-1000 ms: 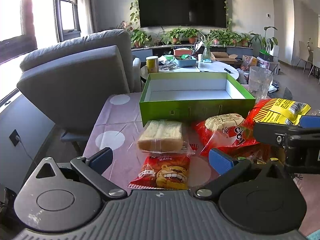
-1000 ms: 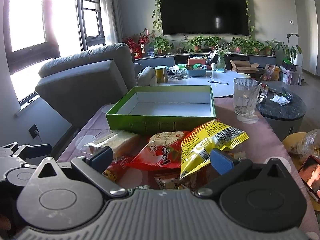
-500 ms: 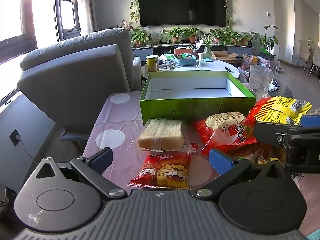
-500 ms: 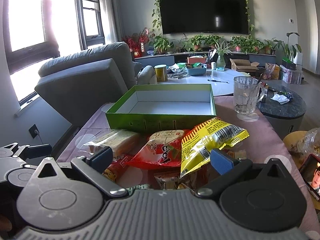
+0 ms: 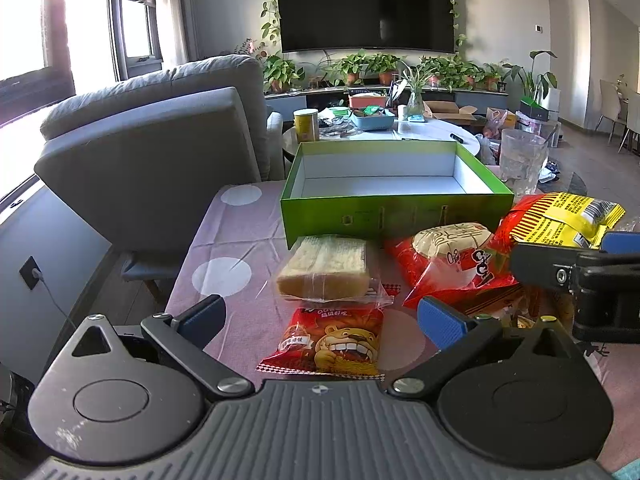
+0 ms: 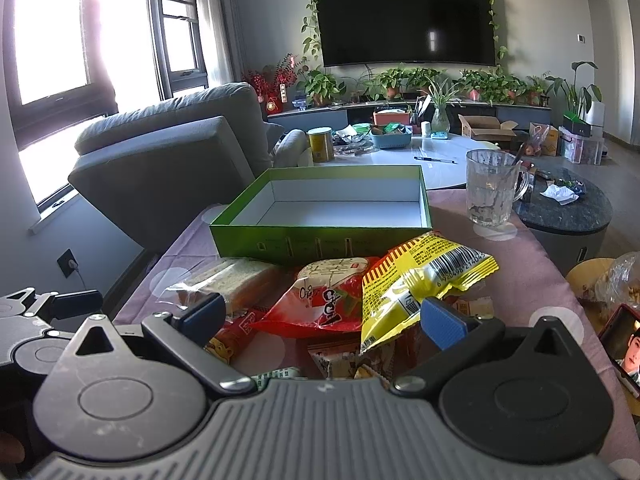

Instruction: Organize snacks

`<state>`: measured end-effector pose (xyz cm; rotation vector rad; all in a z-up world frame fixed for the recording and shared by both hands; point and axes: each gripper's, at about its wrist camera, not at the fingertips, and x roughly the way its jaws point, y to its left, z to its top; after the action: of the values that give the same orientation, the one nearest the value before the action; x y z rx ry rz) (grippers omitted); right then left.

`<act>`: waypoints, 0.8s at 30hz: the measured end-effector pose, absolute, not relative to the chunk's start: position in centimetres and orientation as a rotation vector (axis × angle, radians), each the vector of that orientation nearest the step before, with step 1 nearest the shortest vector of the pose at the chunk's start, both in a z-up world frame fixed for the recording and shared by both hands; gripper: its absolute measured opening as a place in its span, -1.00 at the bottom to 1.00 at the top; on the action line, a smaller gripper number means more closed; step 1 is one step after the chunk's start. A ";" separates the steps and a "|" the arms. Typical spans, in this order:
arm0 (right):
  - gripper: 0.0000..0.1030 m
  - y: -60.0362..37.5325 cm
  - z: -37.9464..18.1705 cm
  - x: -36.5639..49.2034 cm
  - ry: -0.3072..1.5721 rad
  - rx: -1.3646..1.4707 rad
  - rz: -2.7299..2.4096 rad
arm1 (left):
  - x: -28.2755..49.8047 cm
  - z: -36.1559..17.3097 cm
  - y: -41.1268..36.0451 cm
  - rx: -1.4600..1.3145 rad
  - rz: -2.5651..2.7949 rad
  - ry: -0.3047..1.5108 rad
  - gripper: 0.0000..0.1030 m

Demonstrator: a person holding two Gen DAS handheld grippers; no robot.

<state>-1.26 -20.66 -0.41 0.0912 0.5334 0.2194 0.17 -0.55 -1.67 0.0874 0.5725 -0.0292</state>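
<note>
Both grippers wide apart and empty: left gripper [image 5: 320, 314] has the lion snack bag [image 5: 330, 342] lying dead ahead between its fingers, long axis pointing toward the green box [image 5: 396, 220], while the right gripper [image 6: 322, 312] sits over the yellow bag [image 6: 416, 280].

Left gripper [image 5: 322, 318] at lower centre of its own view, blue-padded fingers [image 5: 440, 322] spread wide, gripping nothing. Right gripper [image 6: 322, 318] likewise wide apart and empty in its view, also jutting in at the left view's right edge.
</note>
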 end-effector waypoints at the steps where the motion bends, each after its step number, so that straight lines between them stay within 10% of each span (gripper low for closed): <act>1: 0.77 -20.7 -0.4 -1.3 0.533 0.091 0.220 | 0.2 -1.7 -0.5 0.087 -0.029 0.573 1.00; 24: 0.76 -20.3 0.0 -0.9 0.514 0.093 0.247 | 0.7 -1.8 0.8 0.053 -0.029 0.585 1.00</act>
<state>-0.86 -20.35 0.03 0.0926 0.5144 0.2470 0.70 0.75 -1.82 0.0528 0.5851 -0.0293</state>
